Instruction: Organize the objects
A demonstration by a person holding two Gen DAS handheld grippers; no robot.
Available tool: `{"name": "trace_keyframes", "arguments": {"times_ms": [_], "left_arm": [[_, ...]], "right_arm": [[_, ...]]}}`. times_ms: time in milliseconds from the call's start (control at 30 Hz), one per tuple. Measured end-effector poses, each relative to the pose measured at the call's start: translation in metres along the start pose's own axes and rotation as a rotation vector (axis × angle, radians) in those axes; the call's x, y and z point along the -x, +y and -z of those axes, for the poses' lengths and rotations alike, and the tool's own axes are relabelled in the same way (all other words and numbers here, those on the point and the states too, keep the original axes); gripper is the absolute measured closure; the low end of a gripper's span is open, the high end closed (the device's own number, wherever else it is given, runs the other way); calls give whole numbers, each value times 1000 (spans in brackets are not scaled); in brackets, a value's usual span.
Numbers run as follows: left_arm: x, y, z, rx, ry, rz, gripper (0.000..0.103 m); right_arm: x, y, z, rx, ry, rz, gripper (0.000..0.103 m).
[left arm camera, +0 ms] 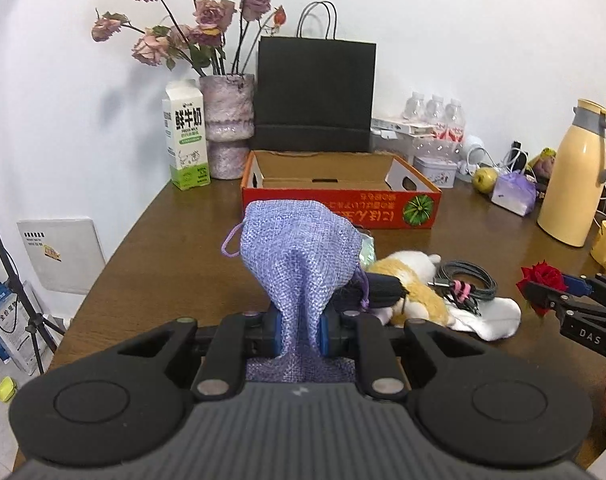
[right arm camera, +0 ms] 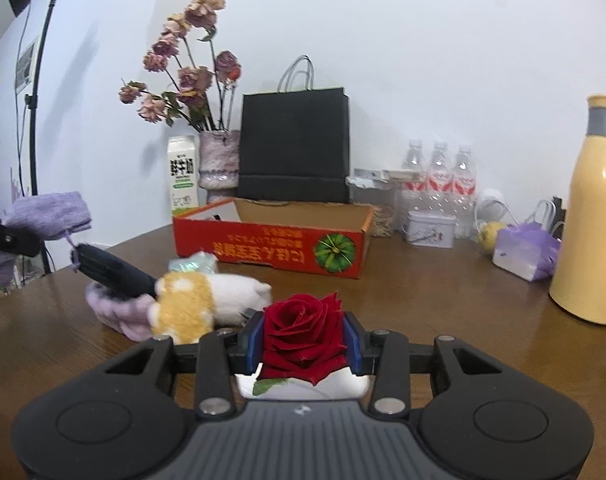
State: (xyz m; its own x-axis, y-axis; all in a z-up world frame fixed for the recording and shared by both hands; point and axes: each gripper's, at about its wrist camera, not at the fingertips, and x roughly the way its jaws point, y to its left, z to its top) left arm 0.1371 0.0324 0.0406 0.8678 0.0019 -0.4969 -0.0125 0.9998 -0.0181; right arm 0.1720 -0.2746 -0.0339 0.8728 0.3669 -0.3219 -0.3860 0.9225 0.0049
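My left gripper (left arm camera: 299,334) is shut on a lilac woven drawstring pouch (left arm camera: 299,248) and holds it up above the brown table (left arm camera: 163,264). The pouch also shows at the left of the right wrist view (right arm camera: 51,214). My right gripper (right arm camera: 303,344) is shut on a red rose (right arm camera: 305,334); the rose also shows at the right of the left wrist view (left arm camera: 543,278). An open red cardboard box (left arm camera: 343,184) stands behind, seen too in the right wrist view (right arm camera: 271,246). A plush toy (left arm camera: 411,284), a dark case (right arm camera: 115,270) and a coiled cable (left arm camera: 467,280) lie on the table.
A milk carton (left arm camera: 187,136), a vase of dried roses (left arm camera: 227,120) and a black paper bag (left arm camera: 315,96) stand at the back. Water bottles (right arm camera: 439,176), a tin (right arm camera: 431,230), a yellow thermos (right arm camera: 595,224) and a white cloth (left arm camera: 491,316) are to the right.
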Motion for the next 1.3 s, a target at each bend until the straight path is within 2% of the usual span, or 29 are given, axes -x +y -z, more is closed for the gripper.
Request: {"name": "trace_keyframes", "arguments": {"times_ms": [633, 900, 1300], "left_arm": [[-34, 24, -22, 15, -53, 32, 86], [-57, 26, -38, 31, -78, 60, 86], [-97, 30, -70, 73, -127, 58, 86]], "right_arm": [[-30, 56, -48, 41, -19, -41, 64], [-56, 65, -66, 36, -17, -42, 64], [-105, 61, -97, 9, -31, -33, 64]]}}
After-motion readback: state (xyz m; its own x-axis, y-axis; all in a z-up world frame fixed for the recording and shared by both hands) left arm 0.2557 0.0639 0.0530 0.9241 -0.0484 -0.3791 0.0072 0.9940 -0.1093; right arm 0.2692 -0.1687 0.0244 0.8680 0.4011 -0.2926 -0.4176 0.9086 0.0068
